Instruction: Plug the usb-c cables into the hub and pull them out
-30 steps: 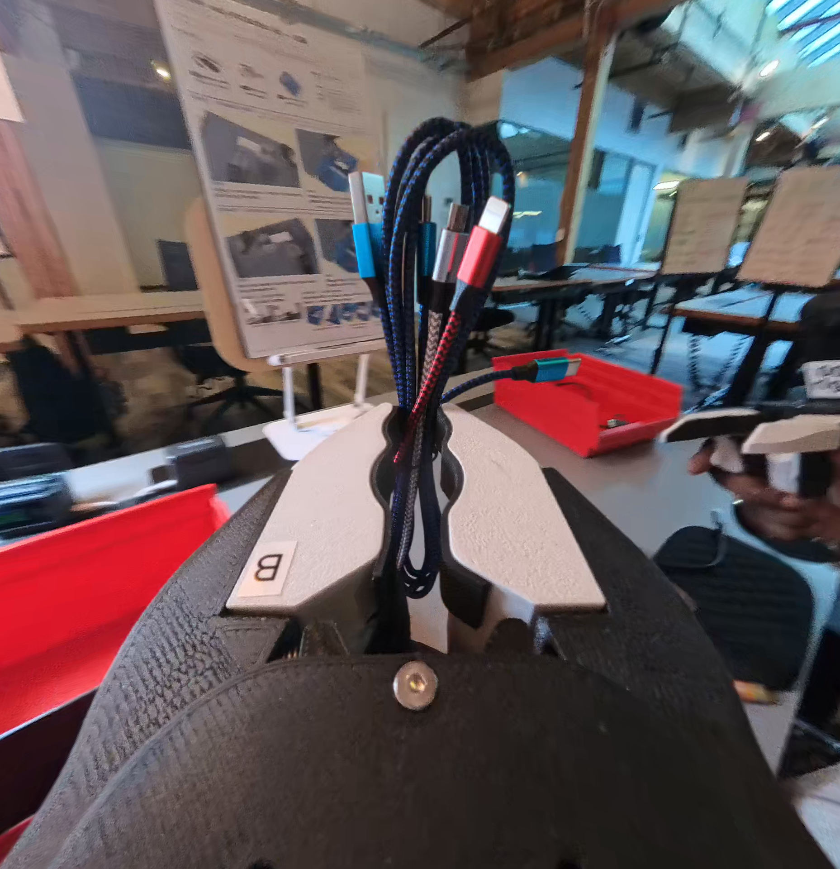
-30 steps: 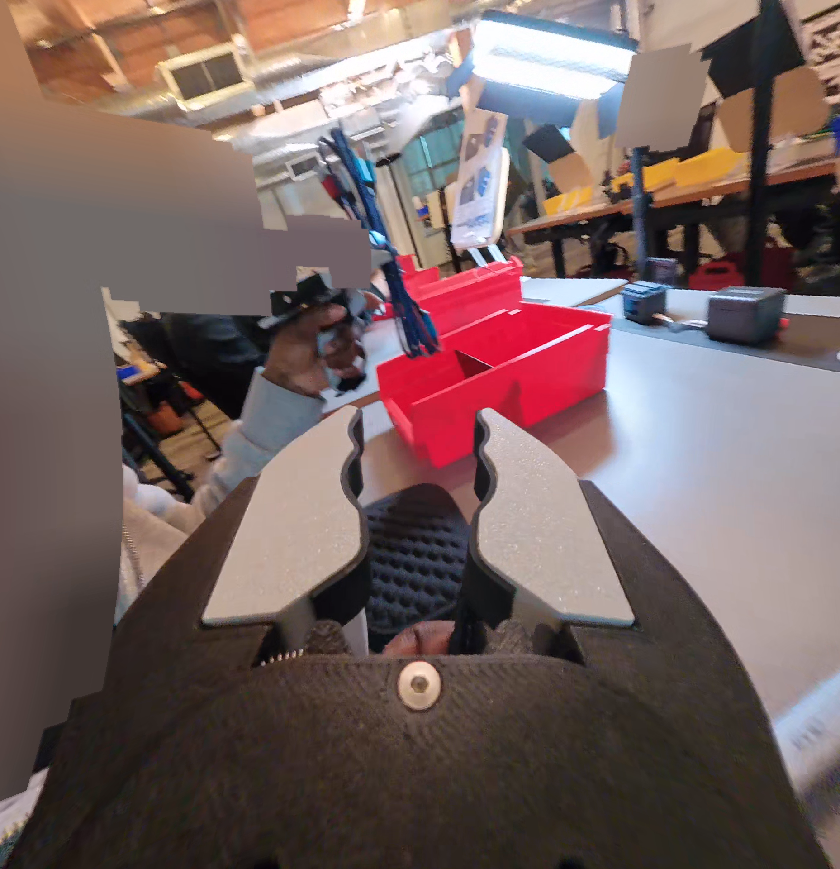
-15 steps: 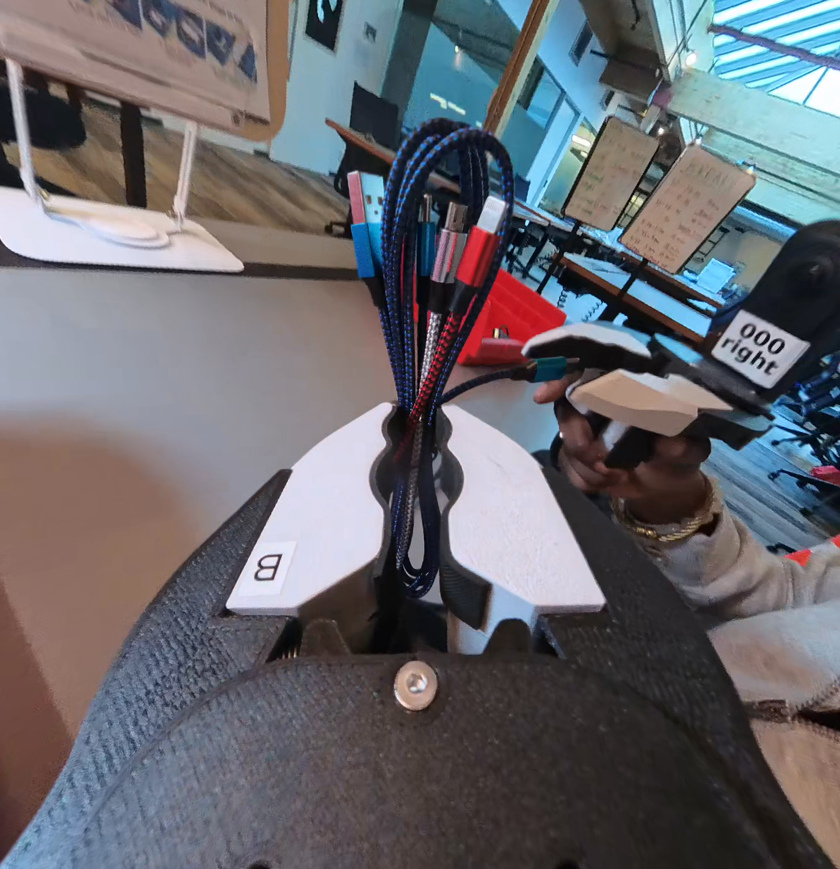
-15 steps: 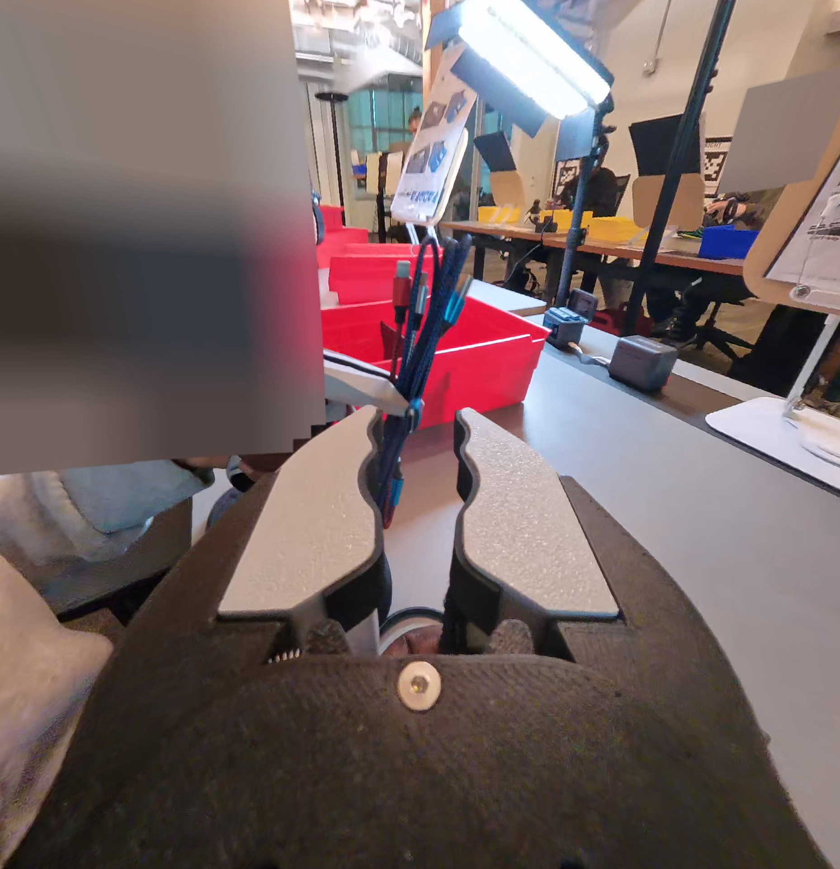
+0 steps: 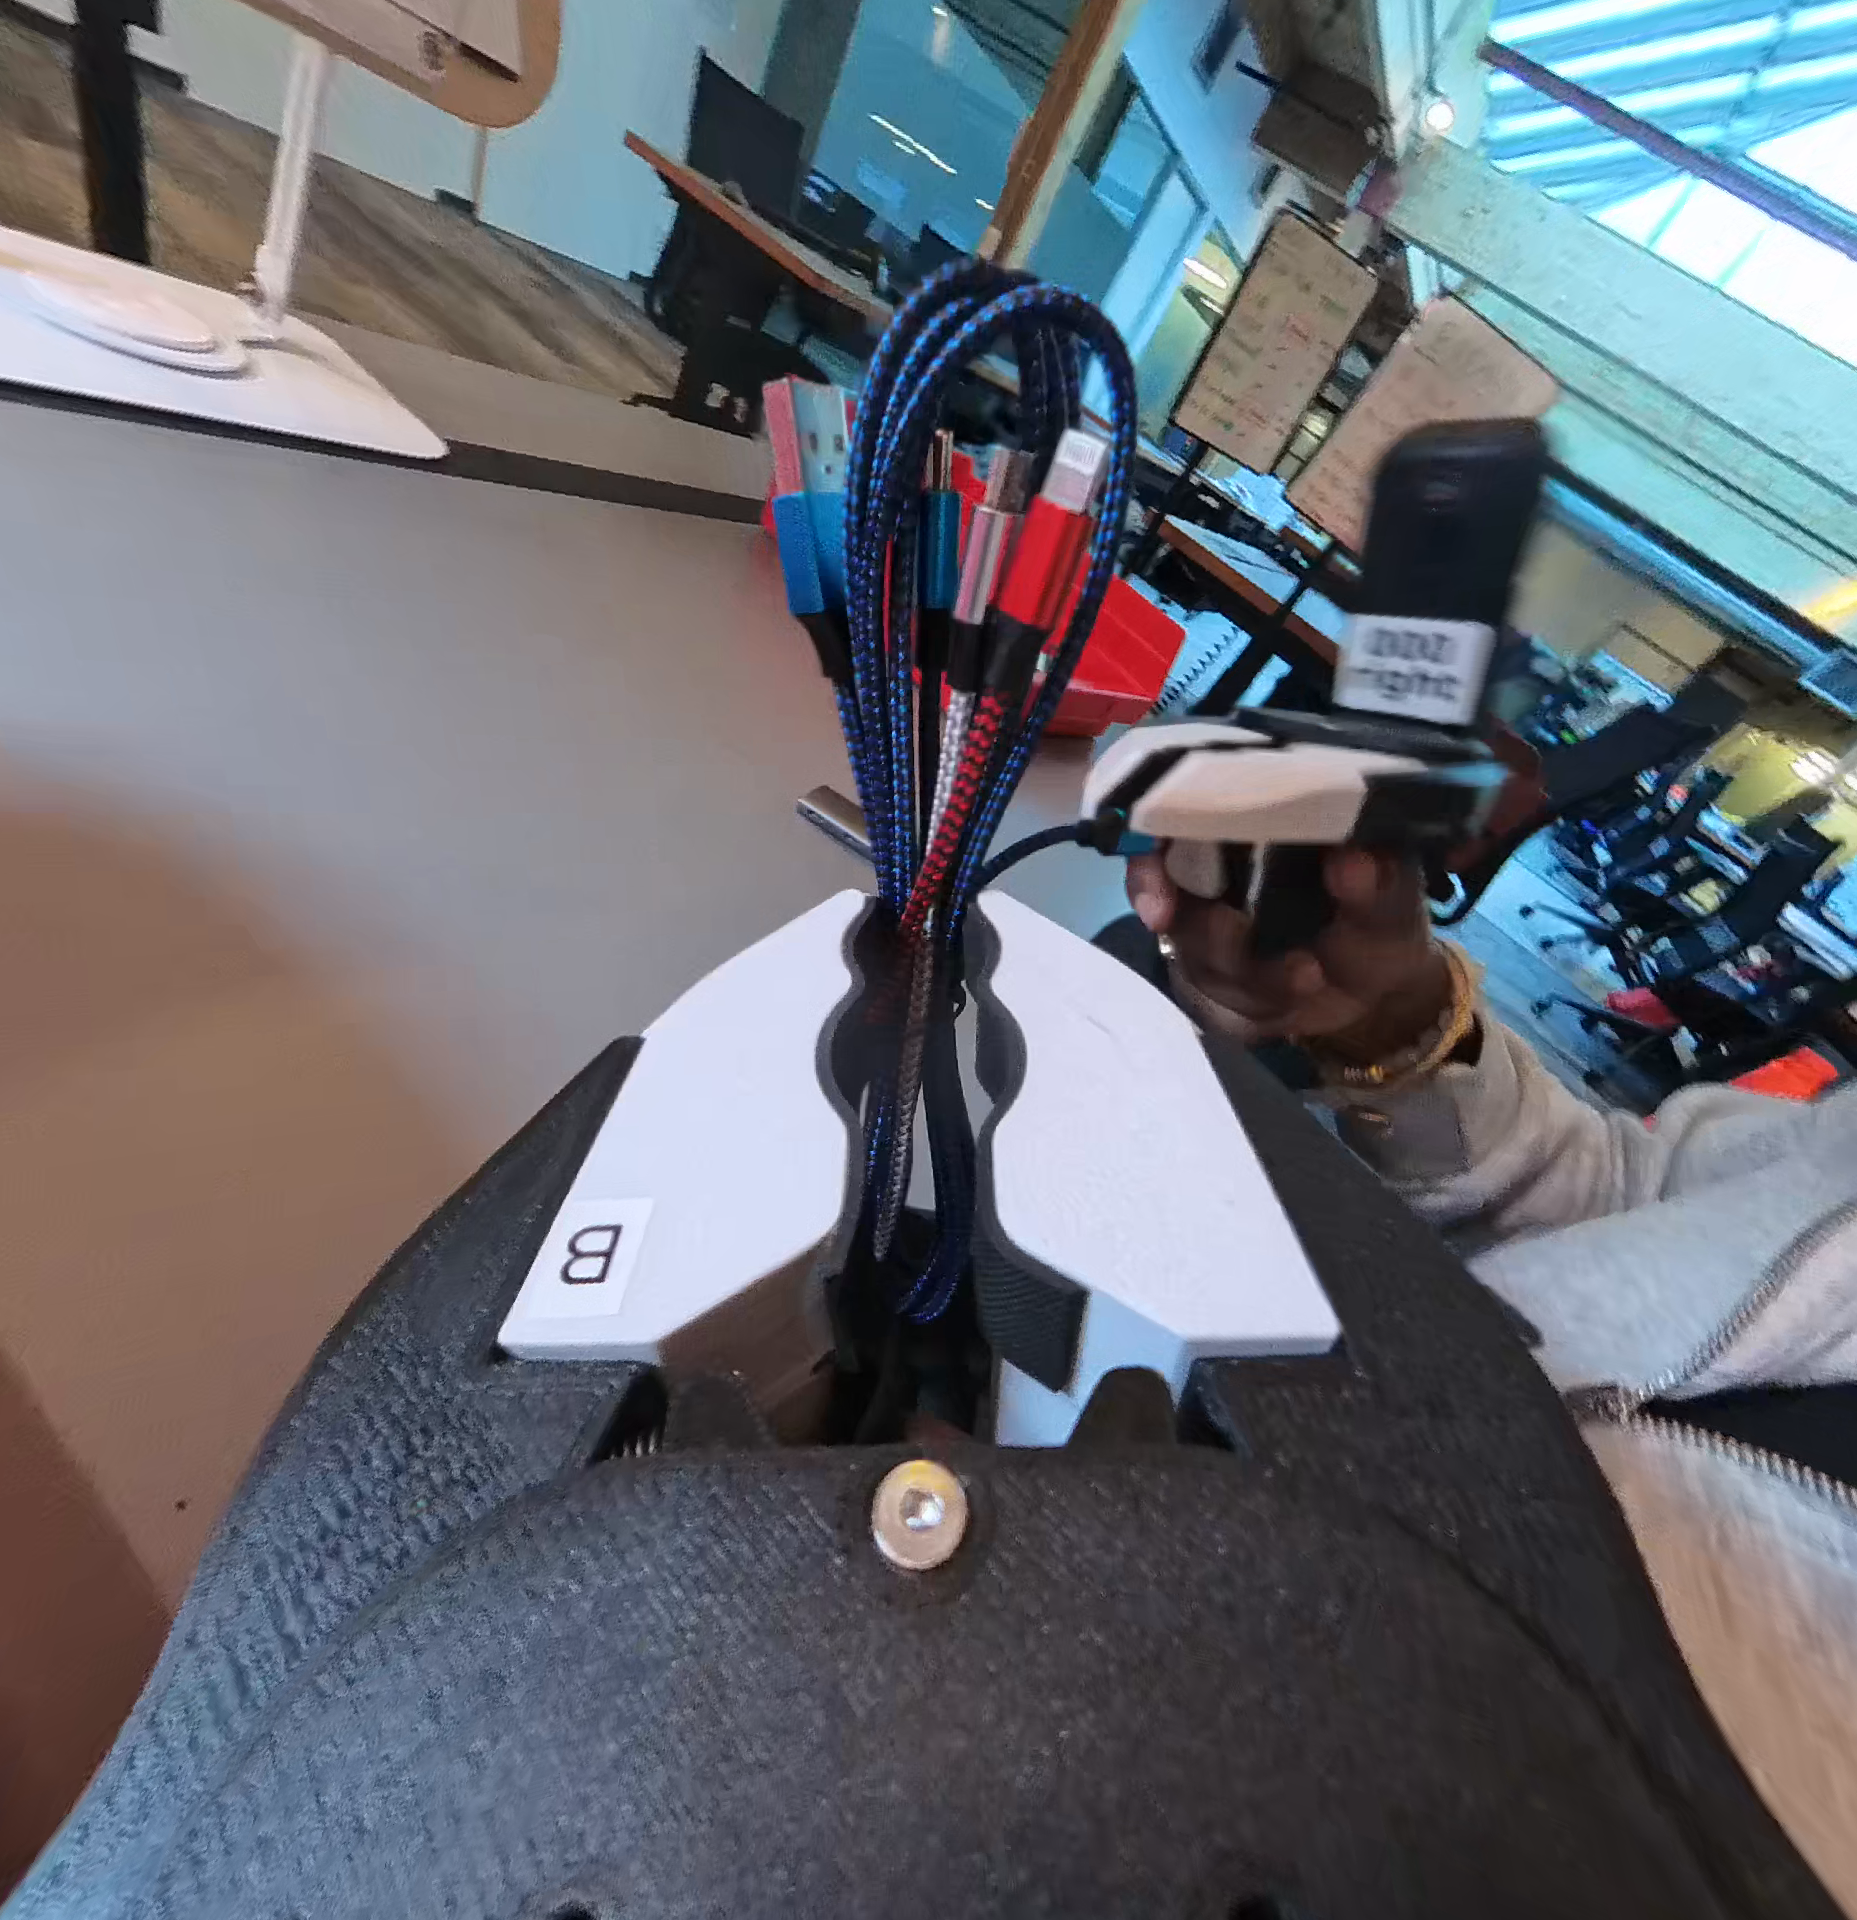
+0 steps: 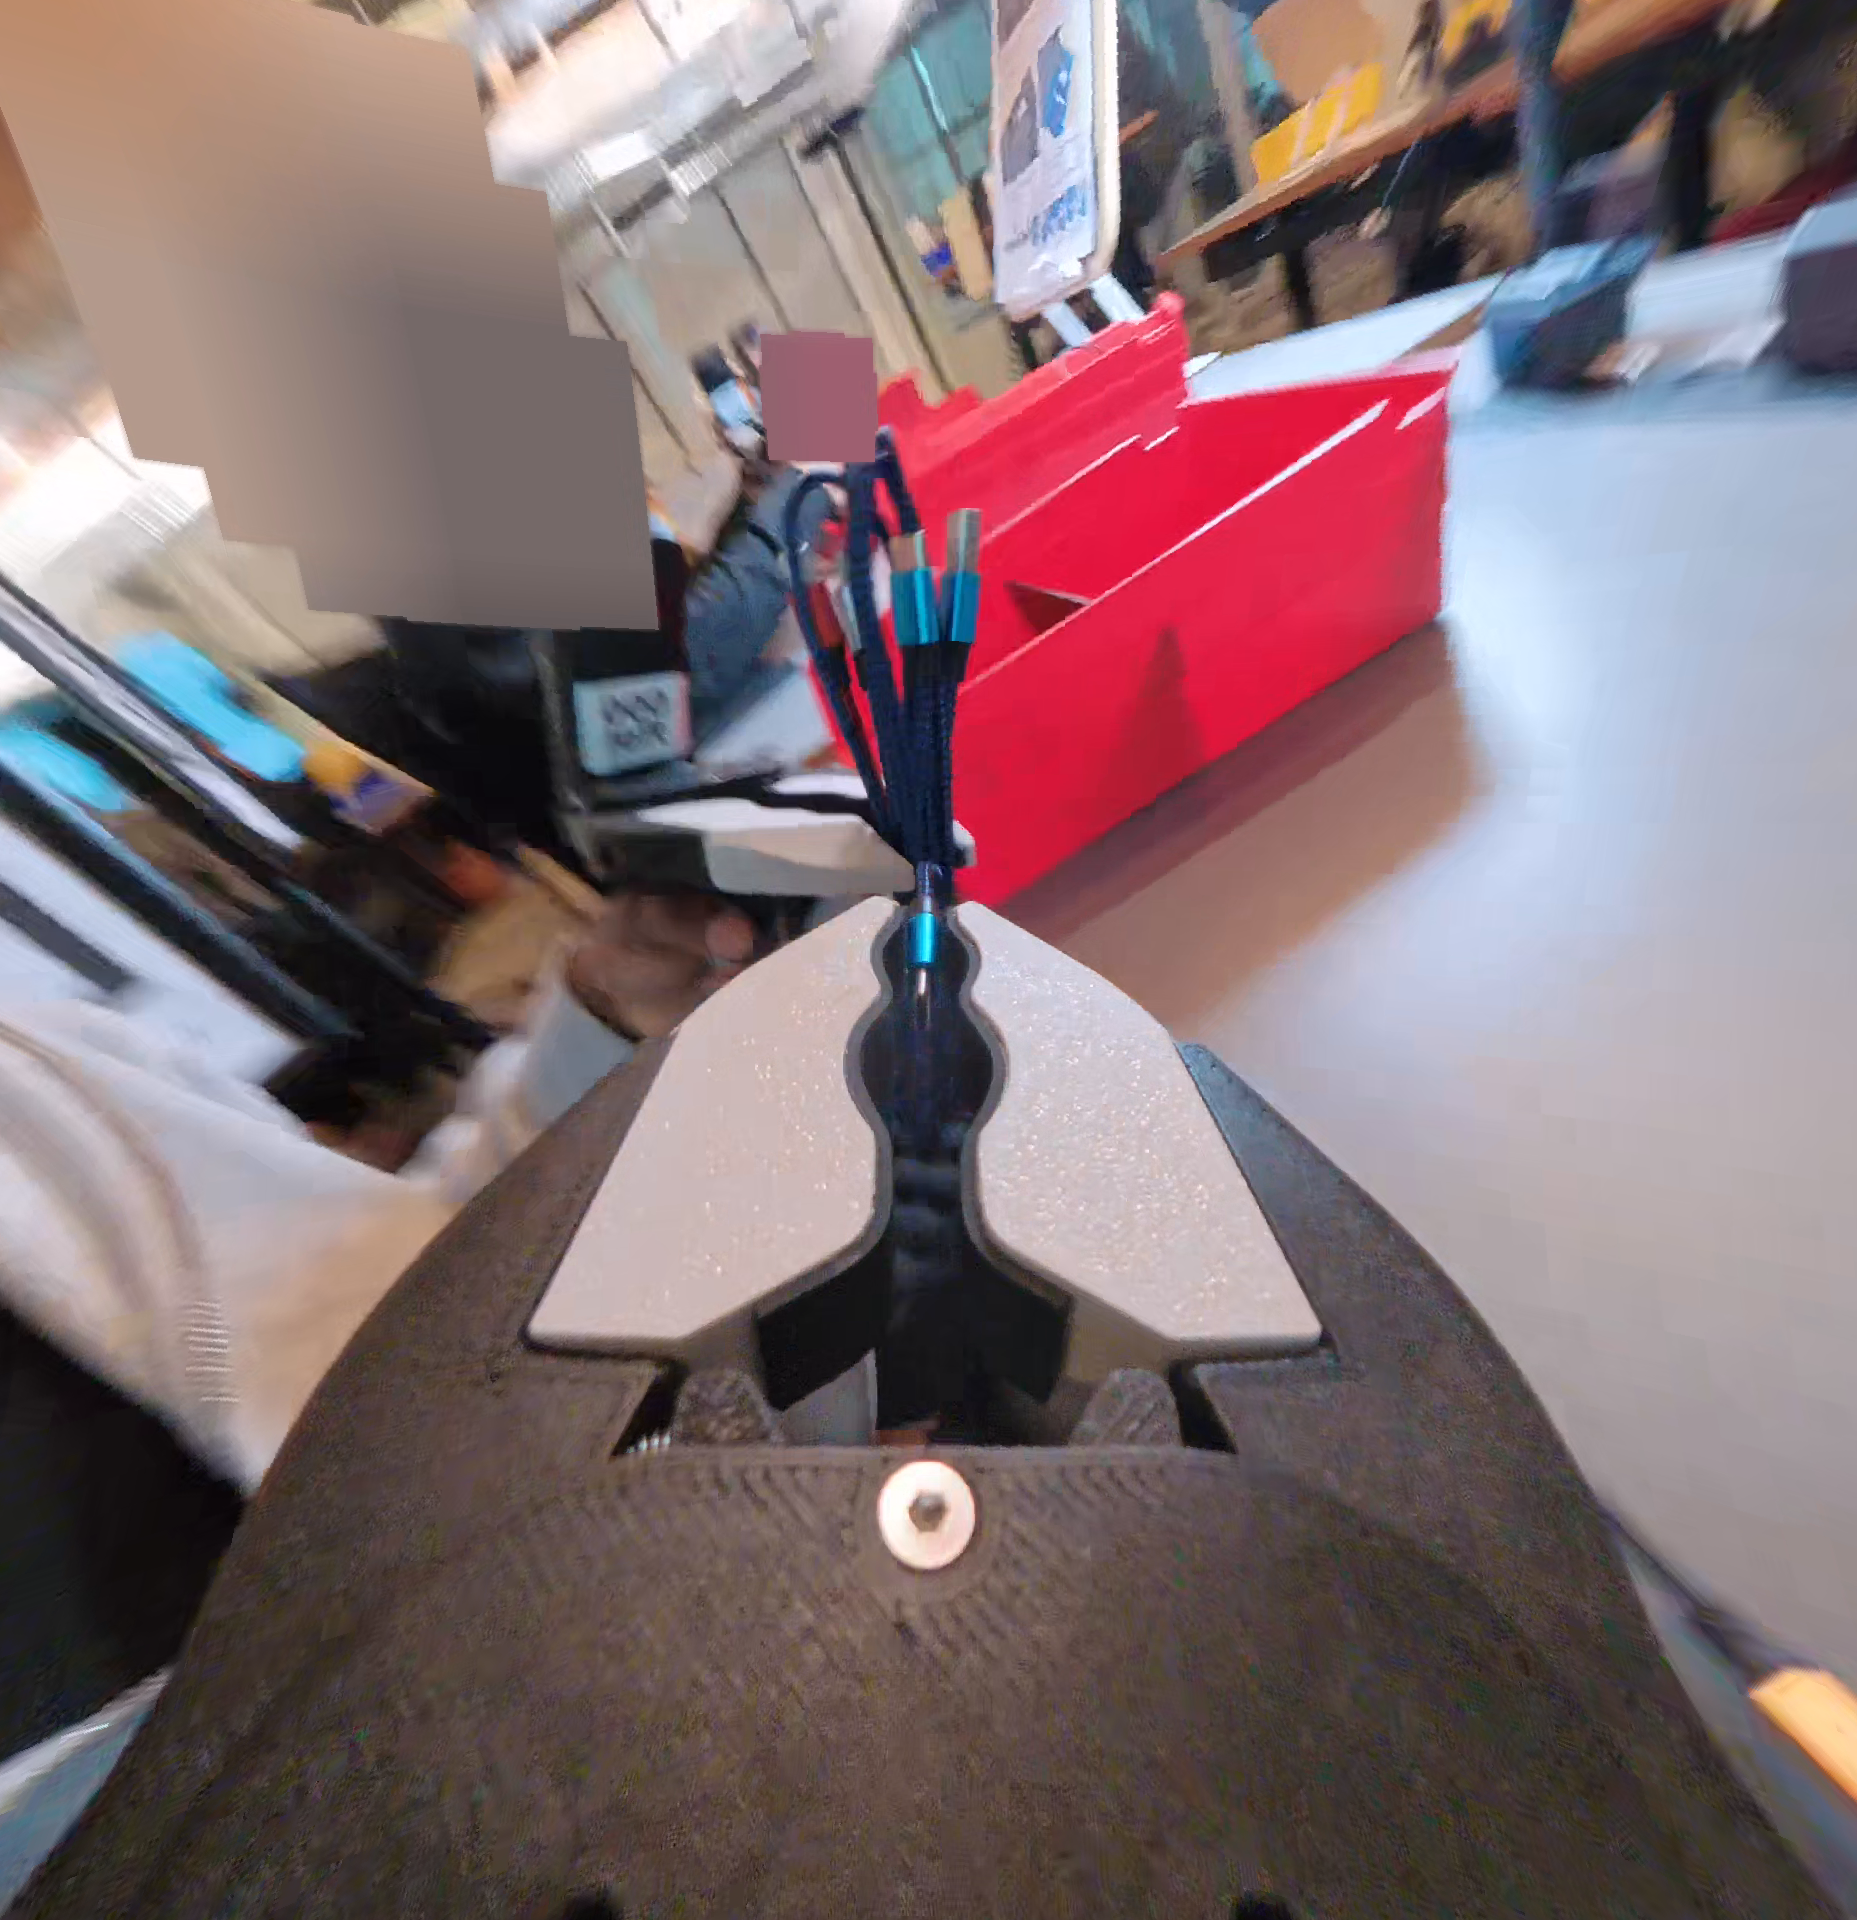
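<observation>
My left gripper [image 5: 919, 914] is shut on a bundle of braided cables [image 5: 965, 582]. It holds the bundle upright above the grey table [image 5: 384, 675], with blue, silver and red plugs at the top. My right gripper [image 5: 1106, 805] reaches in from the right and is shut on one blue plug [image 5: 1111, 831] branching from the bundle. In the right wrist view that gripper [image 6: 924, 914] pinches the blue plug [image 6: 922, 940], with the bundle [image 6: 903, 665] rising just beyond it. A small grey metal piece [image 5: 836, 816] shows on the table behind the bundle; I cannot tell if it is the hub.
A red bin [image 6: 1215, 623] stands on the table just behind the bundle; it also shows in the left wrist view [image 5: 1111, 644]. A white stand base [image 5: 176, 353] sits at the far left. Dark boxes [image 6: 1558, 301] sit at the far edge. A hand and sleeve [image 5: 1526, 1143] are on the right. Spacing between my two grippers at the tips: around 5 cm.
My right gripper moved in to the bundle and shut on the blue plug that sticks out to the side. My left gripper kept hold of the bundle and swung towards the right.
</observation>
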A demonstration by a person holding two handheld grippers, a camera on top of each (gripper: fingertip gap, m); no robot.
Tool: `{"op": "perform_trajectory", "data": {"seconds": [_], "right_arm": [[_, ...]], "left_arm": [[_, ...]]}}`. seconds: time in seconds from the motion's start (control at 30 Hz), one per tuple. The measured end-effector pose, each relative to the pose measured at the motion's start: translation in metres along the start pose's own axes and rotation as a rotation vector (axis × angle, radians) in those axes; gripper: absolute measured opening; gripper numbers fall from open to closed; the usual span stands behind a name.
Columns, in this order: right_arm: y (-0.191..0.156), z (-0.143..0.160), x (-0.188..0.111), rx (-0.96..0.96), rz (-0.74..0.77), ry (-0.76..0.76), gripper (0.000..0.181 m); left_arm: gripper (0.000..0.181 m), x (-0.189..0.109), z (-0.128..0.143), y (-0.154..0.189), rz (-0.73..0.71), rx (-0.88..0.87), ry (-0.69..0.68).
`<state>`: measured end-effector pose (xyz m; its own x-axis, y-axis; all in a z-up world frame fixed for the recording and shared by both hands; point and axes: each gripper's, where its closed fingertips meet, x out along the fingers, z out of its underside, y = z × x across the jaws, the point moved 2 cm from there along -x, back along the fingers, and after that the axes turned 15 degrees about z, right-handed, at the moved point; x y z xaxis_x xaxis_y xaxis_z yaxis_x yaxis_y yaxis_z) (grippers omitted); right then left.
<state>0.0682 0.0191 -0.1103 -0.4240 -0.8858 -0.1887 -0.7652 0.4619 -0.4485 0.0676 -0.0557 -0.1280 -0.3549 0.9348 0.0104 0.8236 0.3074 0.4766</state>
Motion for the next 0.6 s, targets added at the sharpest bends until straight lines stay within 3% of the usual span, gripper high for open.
{"op": "perform_trajectory", "data": {"seconds": [0.07,0.13,0.23,0.3,0.4,0.5,0.6], "right_arm": [[0.003,0.003,-0.002,0.255,-0.117,-0.064,0.005],[0.008,0.009,-0.003,0.433,-0.184,-0.131,0.005],[0.016,0.013,-0.003,0.581,-0.216,-0.180,0.005],[0.015,0.012,0.000,0.608,-0.232,-0.193,0.005],[0.005,0.010,0.005,0.623,-0.275,-0.219,0.006],[-0.007,0.007,0.008,0.592,-0.323,-0.242,0.005],[-0.014,0.007,0.007,0.554,-0.379,-0.285,0.005]], "left_arm": [[0.019,-0.001,0.002,0.006,0.031,0.065,-0.050],[0.036,-0.006,-0.004,0.013,0.018,0.230,-0.056],[0.044,-0.020,-0.027,0.039,-0.042,0.606,0.056],[0.043,-0.023,-0.034,0.069,0.003,0.819,0.120],[0.044,-0.003,-0.018,0.088,0.108,0.843,-0.045],[0.046,0.011,0.000,0.062,0.062,0.918,-0.265],[0.039,0.019,0.008,0.051,0.210,0.808,-0.279]]}}
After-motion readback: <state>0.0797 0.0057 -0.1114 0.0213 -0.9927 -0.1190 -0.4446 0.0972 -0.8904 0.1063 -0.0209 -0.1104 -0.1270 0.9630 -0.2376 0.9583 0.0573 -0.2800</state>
